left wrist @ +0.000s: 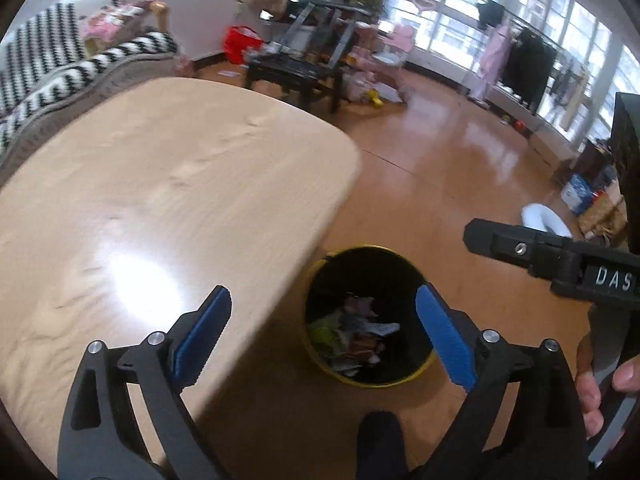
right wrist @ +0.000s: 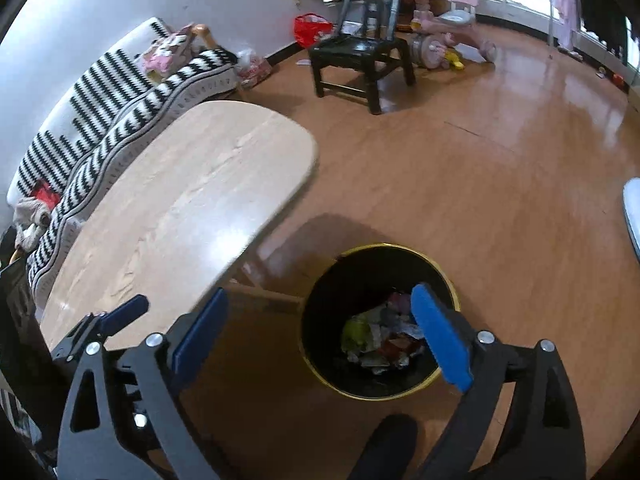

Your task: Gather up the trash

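Both tongs stand wide apart with nothing between the pads: the left gripper and the right gripper hang above the bin, which sits on the wood floor just off the table's near corner. Crumpled wrappers and paper lie heaped at the bottom of the bin. I judge a drop just finished; the tabletop looks bare, so the next move calls for finding more litter elsewhere.

Between the left gripper's blue-padded black fingers sits a yellow-rimmed, black-lined round bin holding green, white and red crumpled scraps; left of it, a pale wood-grain tabletop.
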The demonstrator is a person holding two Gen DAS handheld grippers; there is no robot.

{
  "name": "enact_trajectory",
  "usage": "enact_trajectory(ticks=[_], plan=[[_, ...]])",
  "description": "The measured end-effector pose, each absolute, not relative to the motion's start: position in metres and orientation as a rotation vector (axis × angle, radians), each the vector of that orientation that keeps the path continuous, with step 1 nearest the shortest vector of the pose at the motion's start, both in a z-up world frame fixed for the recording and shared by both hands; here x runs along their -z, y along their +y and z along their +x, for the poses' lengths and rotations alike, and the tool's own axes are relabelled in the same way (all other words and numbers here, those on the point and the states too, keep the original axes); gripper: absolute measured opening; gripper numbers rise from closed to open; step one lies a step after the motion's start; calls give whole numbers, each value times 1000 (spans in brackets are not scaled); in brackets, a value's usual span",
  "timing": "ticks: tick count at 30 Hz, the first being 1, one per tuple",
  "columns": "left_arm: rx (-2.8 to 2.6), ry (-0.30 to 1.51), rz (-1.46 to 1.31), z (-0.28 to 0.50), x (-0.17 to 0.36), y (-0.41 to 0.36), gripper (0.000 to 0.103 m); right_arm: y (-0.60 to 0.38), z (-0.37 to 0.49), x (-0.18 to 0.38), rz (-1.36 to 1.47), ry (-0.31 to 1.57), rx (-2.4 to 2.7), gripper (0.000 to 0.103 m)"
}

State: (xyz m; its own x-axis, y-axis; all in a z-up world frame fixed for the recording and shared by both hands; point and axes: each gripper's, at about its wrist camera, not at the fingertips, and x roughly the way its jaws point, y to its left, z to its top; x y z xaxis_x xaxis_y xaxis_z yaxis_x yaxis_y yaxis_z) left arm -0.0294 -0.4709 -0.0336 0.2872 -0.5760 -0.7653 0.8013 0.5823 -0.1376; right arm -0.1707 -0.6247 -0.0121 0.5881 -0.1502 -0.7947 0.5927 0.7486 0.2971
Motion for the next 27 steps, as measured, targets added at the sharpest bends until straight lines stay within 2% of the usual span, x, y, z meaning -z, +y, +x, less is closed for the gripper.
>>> enact_trajectory(ticks=[6,17,27], plan=[[715,832,303,0,9,-387,91,-580,-123,-9,510,824,341,92],[354,781,185,29,-29,-201,93,-399,-29,-39,253,808,-7,93],[100,813,48,34,-20,-39,93,-299,8,-29,107,831,-145,93]])
